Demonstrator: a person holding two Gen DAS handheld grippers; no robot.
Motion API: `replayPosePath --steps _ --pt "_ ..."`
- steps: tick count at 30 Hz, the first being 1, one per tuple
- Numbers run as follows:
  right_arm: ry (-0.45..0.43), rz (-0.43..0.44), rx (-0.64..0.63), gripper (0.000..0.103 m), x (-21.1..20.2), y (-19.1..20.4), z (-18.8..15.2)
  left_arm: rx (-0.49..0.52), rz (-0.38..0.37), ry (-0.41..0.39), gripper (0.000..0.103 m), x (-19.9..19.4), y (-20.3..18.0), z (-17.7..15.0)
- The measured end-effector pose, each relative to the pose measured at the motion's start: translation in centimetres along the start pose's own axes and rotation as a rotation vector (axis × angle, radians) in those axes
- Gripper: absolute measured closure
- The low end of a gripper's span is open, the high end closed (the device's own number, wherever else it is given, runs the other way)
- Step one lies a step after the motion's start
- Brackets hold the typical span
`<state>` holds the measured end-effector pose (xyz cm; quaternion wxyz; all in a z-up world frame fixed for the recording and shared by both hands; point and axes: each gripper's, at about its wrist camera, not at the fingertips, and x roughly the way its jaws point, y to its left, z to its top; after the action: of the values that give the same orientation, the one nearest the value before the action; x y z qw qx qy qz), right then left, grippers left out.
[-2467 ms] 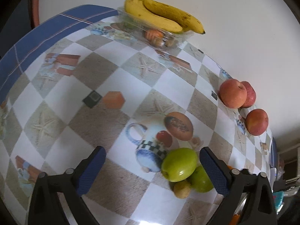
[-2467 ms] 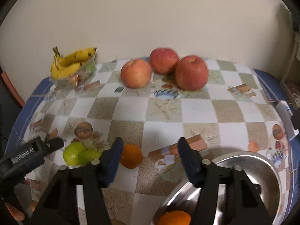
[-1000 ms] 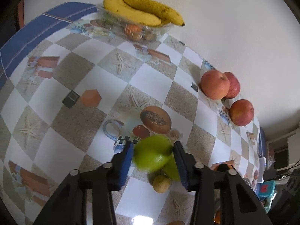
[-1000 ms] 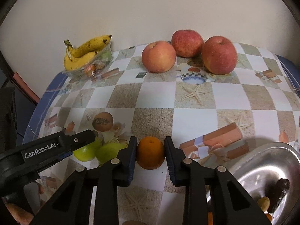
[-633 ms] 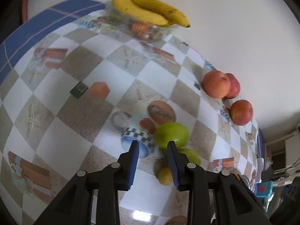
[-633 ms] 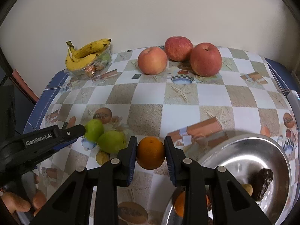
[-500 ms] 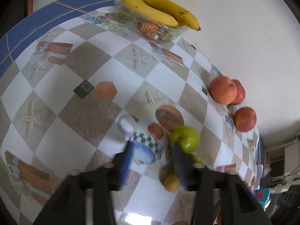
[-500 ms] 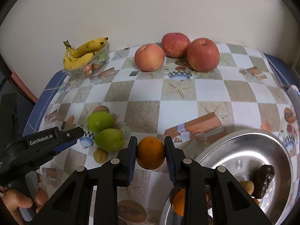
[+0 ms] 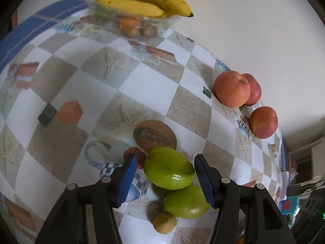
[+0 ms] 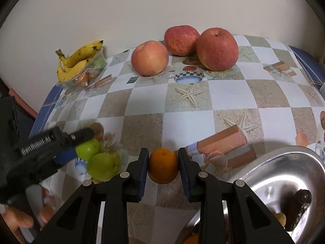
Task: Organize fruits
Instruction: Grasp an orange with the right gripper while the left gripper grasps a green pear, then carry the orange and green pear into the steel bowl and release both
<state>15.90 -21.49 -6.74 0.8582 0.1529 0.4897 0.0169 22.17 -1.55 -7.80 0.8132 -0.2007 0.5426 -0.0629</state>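
The right gripper [image 10: 163,167] clamps an orange [image 10: 163,166], while the left gripper [image 9: 164,175], at nine o'clock, straddles a green fruit [image 9: 168,168] unclamped.

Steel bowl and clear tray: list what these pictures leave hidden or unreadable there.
- Steel bowl, right wrist view: cut off by the frame edge and the right gripper; a dark item inside is too unclear to identify.
- Clear tray, left wrist view: contents are blurred and lie under the bananas.
- Small yellow fruit, left wrist view: too blurred to identify.
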Motion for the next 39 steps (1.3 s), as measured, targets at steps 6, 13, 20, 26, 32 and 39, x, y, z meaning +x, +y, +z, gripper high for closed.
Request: replayPosePath --steps 6,13,20,26,32,39 --pt "-0.003 0.005 0.008 0.072 0.5 -0.3 0.2 0.040 0.030 0.010 0.047 0.3 -0.8 -0.2" --pt "-0.003 0.006 0.016 0.072 0.1 -0.4 0.2 0.013 0.020 0.018 0.049 -0.4 -0.4 -0.5" --pt "-0.021 0.010 0.020 0.072 -1.7 -0.1 0.3 -0.008 -0.003 -0.019 0.049 -3.3 -0.7 -0.8" --pt "-0.034 -0.035 -0.016 0.072 -4.5 0.4 -0.5 0.006 -0.031 -0.039 0.049 -6.0 -1.9 -2.5" --pt "-0.039 -0.043 0.003 0.072 -6.9 0.0 -2.4 0.024 -0.066 -0.032 0.049 -7.5 -3.0 -5.0" --pt "-0.035 -0.037 0.075 0.072 -9.4 -1.7 -4.6 0.072 -0.087 0.004 0.049 -8.2 -4.9 -8.2"
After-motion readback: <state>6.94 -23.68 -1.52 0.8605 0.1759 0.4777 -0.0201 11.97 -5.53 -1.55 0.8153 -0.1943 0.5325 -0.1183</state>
